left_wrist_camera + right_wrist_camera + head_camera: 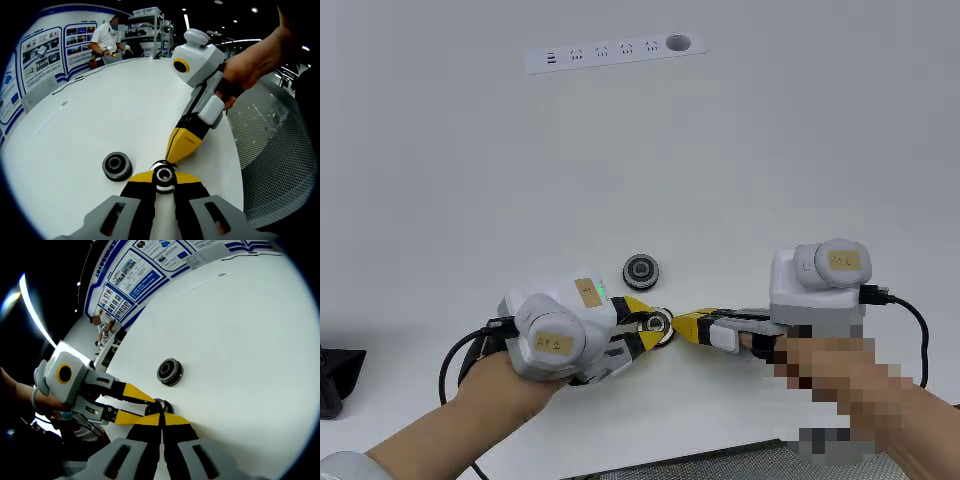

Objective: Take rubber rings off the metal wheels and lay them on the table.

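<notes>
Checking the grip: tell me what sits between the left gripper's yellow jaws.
A small round metal wheel, clamped by the left gripper at its tips. The jaws cover its sides, so any rubber ring there cannot be seen.

1. A white bench (740,150) with a smooth matte top spreads across the head view, evenly lit. A white power strip (615,50) lies near its far edge.
2. A dark object (335,380) sits at the left border of the head view. Its kind is not clear.
3. In the left gripper view, blue-framed display boards (45,50) with photographs line the wall beyond the bench.
4. A shelving rack (150,25) carrying pale bins stands at the back, and a person (106,37) stands by the bench's far end.
5. The ceiling is dark, with round spotlights (255,9) and a long strip light (186,21).
6. A grey mesh surface (280,150) lies just beside the bench's near edge.
7. A thin dark cable (75,82) trails along the far side of the bench.
</notes>
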